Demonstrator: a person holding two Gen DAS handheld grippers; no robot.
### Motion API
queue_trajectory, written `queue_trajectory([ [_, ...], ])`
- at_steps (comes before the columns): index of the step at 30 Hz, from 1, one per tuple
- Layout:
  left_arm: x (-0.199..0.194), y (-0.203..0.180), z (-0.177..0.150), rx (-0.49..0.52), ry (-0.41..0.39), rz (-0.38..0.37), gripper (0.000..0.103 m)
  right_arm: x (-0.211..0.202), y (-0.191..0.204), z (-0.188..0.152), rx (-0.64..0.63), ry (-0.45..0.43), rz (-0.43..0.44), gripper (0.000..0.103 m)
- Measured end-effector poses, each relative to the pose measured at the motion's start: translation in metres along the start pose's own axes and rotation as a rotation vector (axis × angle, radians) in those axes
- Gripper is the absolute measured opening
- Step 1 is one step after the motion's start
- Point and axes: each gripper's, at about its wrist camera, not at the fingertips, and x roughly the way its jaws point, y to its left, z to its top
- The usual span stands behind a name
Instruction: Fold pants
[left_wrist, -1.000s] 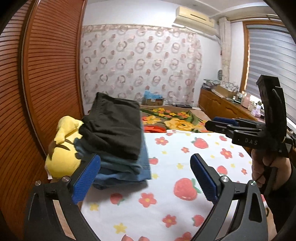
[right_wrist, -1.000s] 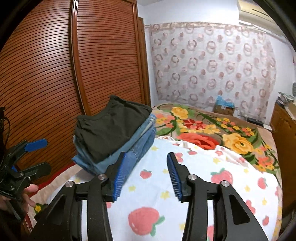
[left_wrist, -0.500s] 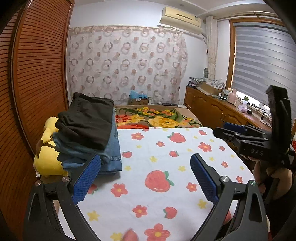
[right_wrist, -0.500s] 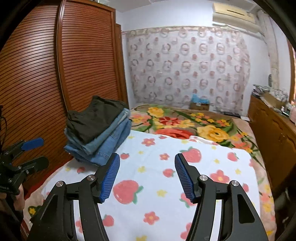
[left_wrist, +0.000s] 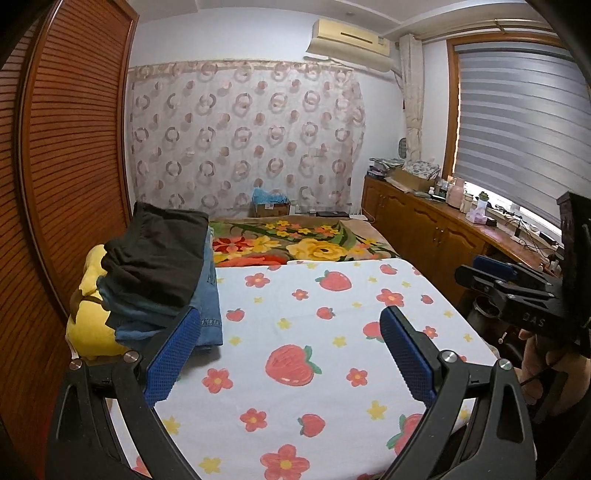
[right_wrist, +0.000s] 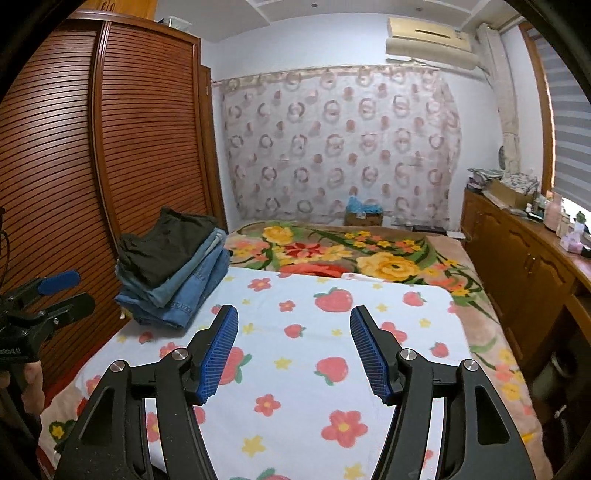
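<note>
Both grippers have drawn back from the stack of folded pants (left_wrist: 159, 273), which now sits farther off at ten o'clock in both views. It rests on the strawberry-print sheet (left_wrist: 314, 332) at the bed's left edge, black pair on top, against a yellow plush toy (left_wrist: 88, 328). The left gripper (left_wrist: 288, 349) stands wide and empty. The right gripper (right_wrist: 293, 350), its jaws just having opened, holds nothing.

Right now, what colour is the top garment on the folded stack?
Black top garment, clearest in the right wrist view.
</note>
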Motion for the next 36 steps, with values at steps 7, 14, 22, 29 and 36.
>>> queue_trajectory([
  [7,-0.011,-0.011,0.009,0.015,-0.031,0.006,0.098,-0.025,0.005,-0.008,0.020,-0.029,-0.027,0.065],
  [14,-0.023,-0.015,0.014,0.027,-0.070,0.031,0.098,-0.040,0.010,-0.014,0.022,-0.063,-0.057,0.065],
  [22,-0.027,-0.015,0.014,0.034,-0.078,0.040,0.098,-0.047,0.015,-0.024,0.012,-0.085,-0.079,0.066],
  [29,-0.028,-0.015,0.013,0.030,-0.074,0.044,0.098,-0.049,0.014,-0.026,0.014,-0.085,-0.084,0.066],
  [36,-0.028,-0.015,0.014,0.030,-0.073,0.044,0.098,-0.048,0.007,-0.023,0.016,-0.082,-0.086,0.066],
])
